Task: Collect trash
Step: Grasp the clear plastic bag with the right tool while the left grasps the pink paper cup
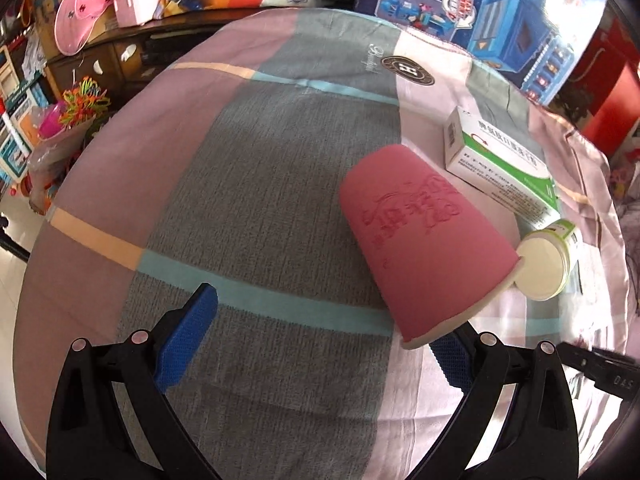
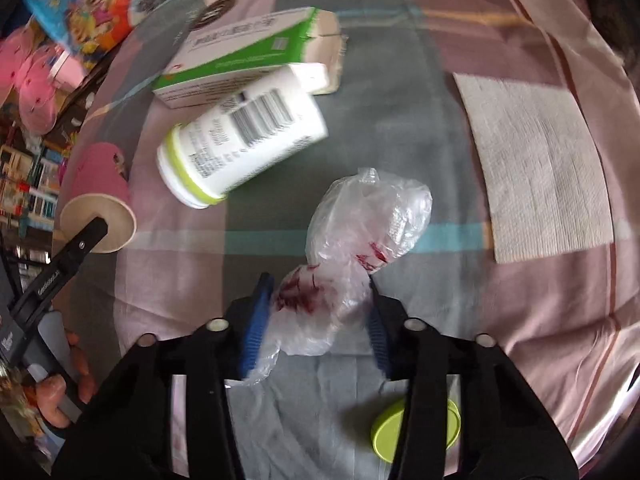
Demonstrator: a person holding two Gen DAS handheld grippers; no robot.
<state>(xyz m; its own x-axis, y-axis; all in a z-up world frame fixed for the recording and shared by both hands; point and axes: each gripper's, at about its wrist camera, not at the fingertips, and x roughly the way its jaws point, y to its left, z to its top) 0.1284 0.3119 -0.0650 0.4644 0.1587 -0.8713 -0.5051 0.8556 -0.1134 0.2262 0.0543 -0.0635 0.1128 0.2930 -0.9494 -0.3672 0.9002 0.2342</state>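
Observation:
A crumpled clear plastic bag [image 2: 360,236] with red print lies on the patchwork cloth. Its near end sits between the blue pads of my right gripper [image 2: 316,324], which press it from both sides. A pink paper cup [image 1: 420,240] lies on its side with its mouth toward me. My left gripper [image 1: 320,344] is wide open, and the cup's rim covers the tip of its right finger. From the right wrist, the same cup [image 2: 98,184] shows with a black finger across its mouth. A white bottle [image 2: 240,140] and a green-white box [image 2: 240,60] lie beyond the bag.
A white paper towel [image 2: 540,168] lies flat to the right of the bag. Under the right gripper sits a lime-green lid [image 2: 384,432]. The box [image 1: 496,160] and bottle [image 1: 548,260] lie right of the cup. Toys and boxes crowd the far edge. A person's hand [image 2: 60,392] is at lower left.

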